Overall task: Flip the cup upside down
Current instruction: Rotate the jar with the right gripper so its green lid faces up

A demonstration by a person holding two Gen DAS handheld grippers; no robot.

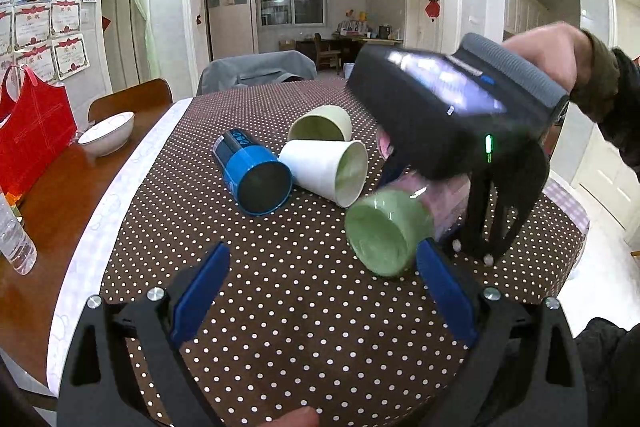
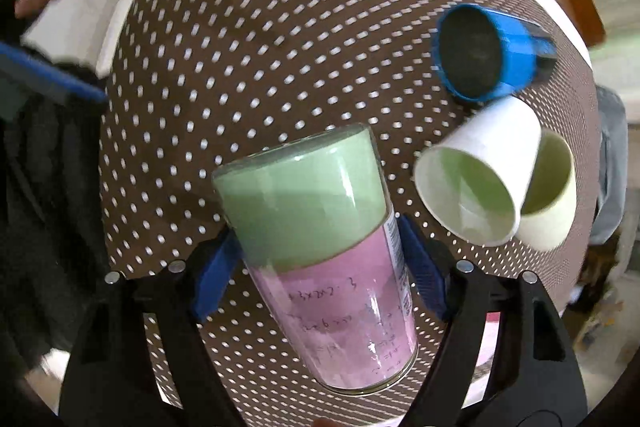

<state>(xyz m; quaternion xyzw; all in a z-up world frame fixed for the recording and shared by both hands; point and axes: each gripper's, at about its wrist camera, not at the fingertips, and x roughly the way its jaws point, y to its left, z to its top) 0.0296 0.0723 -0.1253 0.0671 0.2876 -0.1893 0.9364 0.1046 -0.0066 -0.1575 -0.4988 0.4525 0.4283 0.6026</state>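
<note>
A clear cup with a green and pink lining (image 2: 320, 247) is held tilted between the blue pads of my right gripper (image 2: 316, 267), which is shut on it above the dotted tablecloth (image 2: 240, 67). In the left wrist view the same cup (image 1: 388, 231) shows its green end toward me, under the right gripper's black body (image 1: 452, 115). My left gripper (image 1: 324, 259) is open and empty, low over the cloth, with its right pad (image 1: 444, 291) close to the cup. A blue cup (image 1: 256, 179), a white cup (image 1: 328, 171) and a pale green cup (image 1: 320, 125) lie on their sides behind.
A wooden table (image 1: 60, 195) to the left carries a white bowl (image 1: 106, 133), a red bag (image 1: 32, 131) and a plastic bottle (image 1: 14, 239). A chair (image 1: 132, 99) stands behind it. The cloth's edge (image 1: 572, 227) drops off at the right.
</note>
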